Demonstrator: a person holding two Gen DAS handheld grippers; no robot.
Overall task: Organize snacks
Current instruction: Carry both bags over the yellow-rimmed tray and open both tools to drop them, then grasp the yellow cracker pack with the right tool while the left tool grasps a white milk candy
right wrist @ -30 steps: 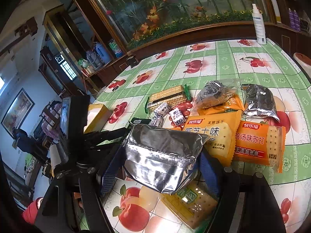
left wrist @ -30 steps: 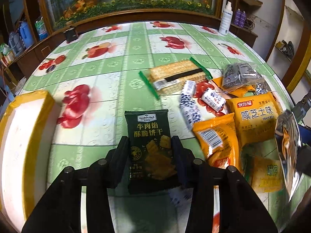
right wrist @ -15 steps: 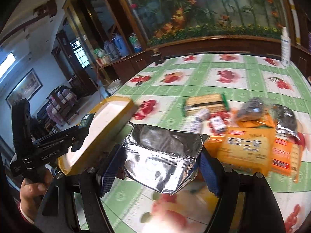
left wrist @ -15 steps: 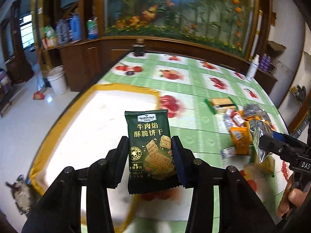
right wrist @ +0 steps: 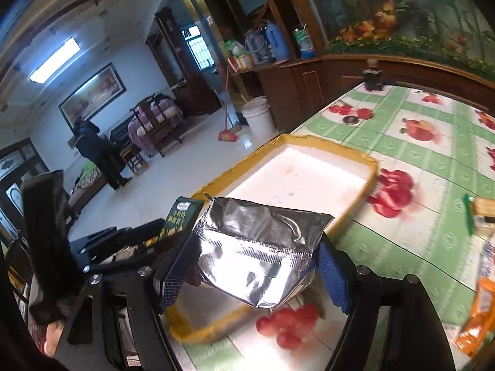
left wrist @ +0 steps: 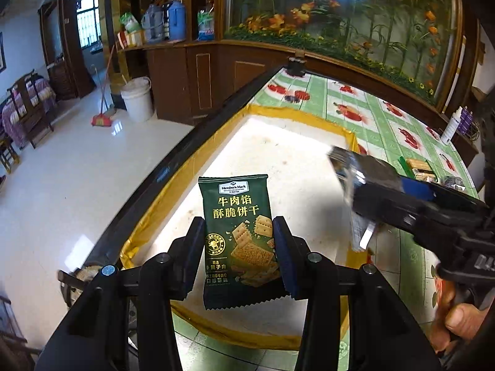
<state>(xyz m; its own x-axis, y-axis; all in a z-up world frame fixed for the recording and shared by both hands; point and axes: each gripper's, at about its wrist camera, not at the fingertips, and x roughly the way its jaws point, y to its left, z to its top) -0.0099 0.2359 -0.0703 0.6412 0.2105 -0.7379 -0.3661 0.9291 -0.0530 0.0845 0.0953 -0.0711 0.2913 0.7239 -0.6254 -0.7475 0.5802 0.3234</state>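
My left gripper (left wrist: 239, 253) is shut on a dark green cracker packet (left wrist: 238, 238) and holds it upright above the near end of a white tray with a yellow rim (left wrist: 278, 160). My right gripper (right wrist: 256, 266) is shut on a crumpled silver foil packet (right wrist: 260, 247), held over the tray's near right edge (right wrist: 352, 213). The right gripper with its silver packet (left wrist: 355, 185) shows at the right of the left wrist view. The green packet (right wrist: 179, 219) shows at the left of the right wrist view. The tray holds no snacks.
The tray lies at the left end of a table with a green apple-print cloth (right wrist: 417, 160). Other snack packets lie at the table's far right (left wrist: 420, 167), (right wrist: 476, 318). A white bottle (left wrist: 451, 125) stands at the back. The floor drops off left of the table edge (left wrist: 173, 167).
Both grippers have swung left from the snack pile to the tray, each carrying its packet. The tray now fills the middle of both views.
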